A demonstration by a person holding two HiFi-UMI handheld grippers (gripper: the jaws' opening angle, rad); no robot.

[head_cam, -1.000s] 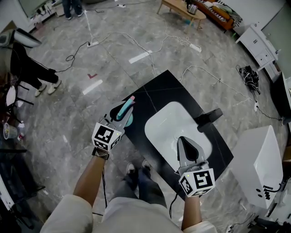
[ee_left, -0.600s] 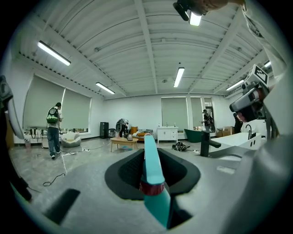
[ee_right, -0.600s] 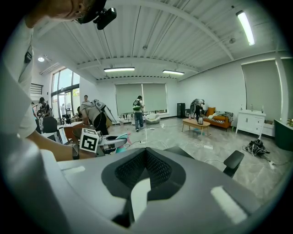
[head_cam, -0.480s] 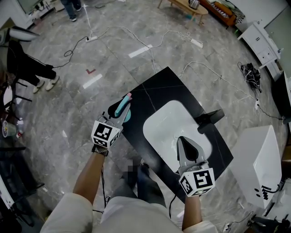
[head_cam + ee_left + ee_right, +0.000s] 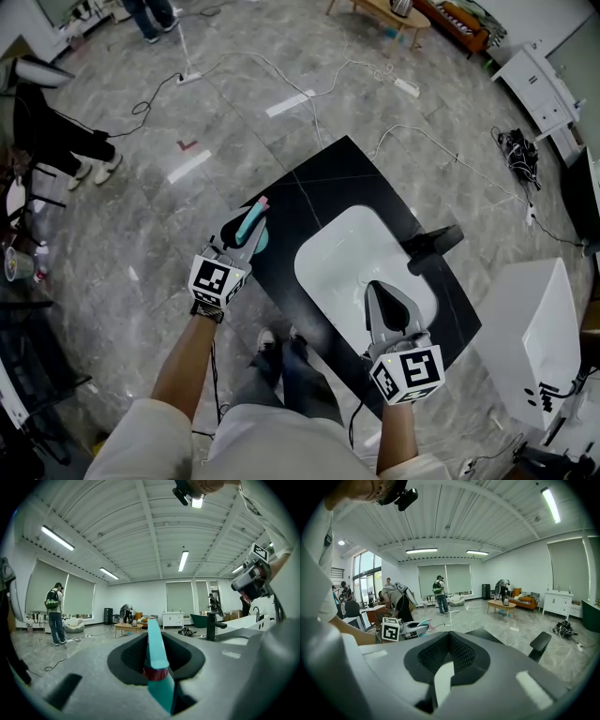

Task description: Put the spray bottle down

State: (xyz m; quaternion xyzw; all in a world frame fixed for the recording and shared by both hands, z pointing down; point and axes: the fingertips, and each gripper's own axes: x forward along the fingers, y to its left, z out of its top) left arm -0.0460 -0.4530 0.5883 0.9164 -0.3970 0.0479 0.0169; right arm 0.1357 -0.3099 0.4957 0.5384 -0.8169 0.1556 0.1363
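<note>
- 2 grippers, 1 spray bottle, 1 bench, 1 basin, 1 faucet.
- Left gripper [image 5: 248, 236]: clamped on the spray bottle [image 5: 253, 217], jaws part-way apart with the bottle filling the gap.
- Right gripper [image 5: 380, 292]: jaws together, nothing held. It sits over the near rim of the basin [image 5: 342, 253].
- Bottle location: in the left gripper, over the left corner of the bench [image 5: 328, 178], clear of the basin. Can't tell whether it touches the bench top.
- Bottle look: teal body and a pink tip at the far end. A dark red band [image 5: 153, 673] rings it where the jaws pinch.
- In the left gripper view a long narrow teal part runs forward along the jaws. A wider teal part sits below the band, toward the camera.
- Head view: the bottle lies tilted, pink tip pointing away from the person, with a rounded teal bit showing beside the jaw.
- Bench: black top set diagonally, white basin sunk into it, black faucet [image 5: 429, 246] on the basin's far right side.
- Around it:
  - 1 white cabinet [image 5: 530, 337] to the right of the bench
  - 1 low wooden table [image 5: 375, 19] at the top edge
  - several cables [image 5: 281, 75] on the grey floor
- People in head view: 2, both cut off. One is at the left edge [image 5: 56, 141], and legs show at the top [image 5: 150, 14].
</note>
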